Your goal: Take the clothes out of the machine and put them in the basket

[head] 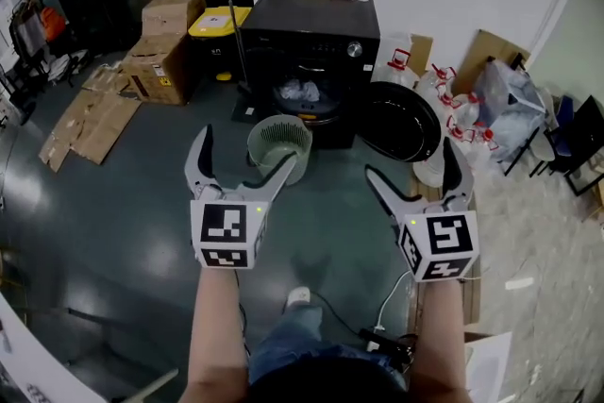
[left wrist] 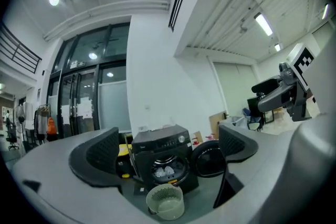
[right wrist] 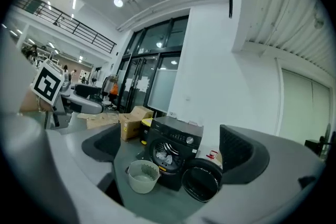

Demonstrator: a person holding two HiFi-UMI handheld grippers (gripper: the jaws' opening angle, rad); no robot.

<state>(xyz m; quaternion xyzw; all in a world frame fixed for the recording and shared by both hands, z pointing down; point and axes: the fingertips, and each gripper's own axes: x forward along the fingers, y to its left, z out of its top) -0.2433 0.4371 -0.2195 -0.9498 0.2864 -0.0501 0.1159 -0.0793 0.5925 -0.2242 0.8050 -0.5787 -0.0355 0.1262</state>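
Observation:
A black front-loading machine [head: 311, 38] stands against the white wall, its round door [head: 401, 121] swung open to the right. Pale clothes [head: 300, 92] lie inside the drum. A pale green basket [head: 279, 146] stands on the floor just in front of it. My left gripper [head: 242, 156] and right gripper [head: 406, 170] are held level, well short of the machine, both open and empty. The left gripper view shows the machine [left wrist: 163, 152], clothes [left wrist: 162, 171] and basket [left wrist: 165, 202] between its jaws. In the right gripper view, machine [right wrist: 173, 147] and basket [right wrist: 143, 176] sit ahead.
Cardboard boxes [head: 165, 47] and flattened cardboard [head: 90, 123] lie at the left, with a yellow bin [head: 217, 22] beside the machine. Detergent jugs [head: 453, 109] and bags [head: 510, 104] crowd the right. A white cable [head: 392, 297] runs across the floor by my feet.

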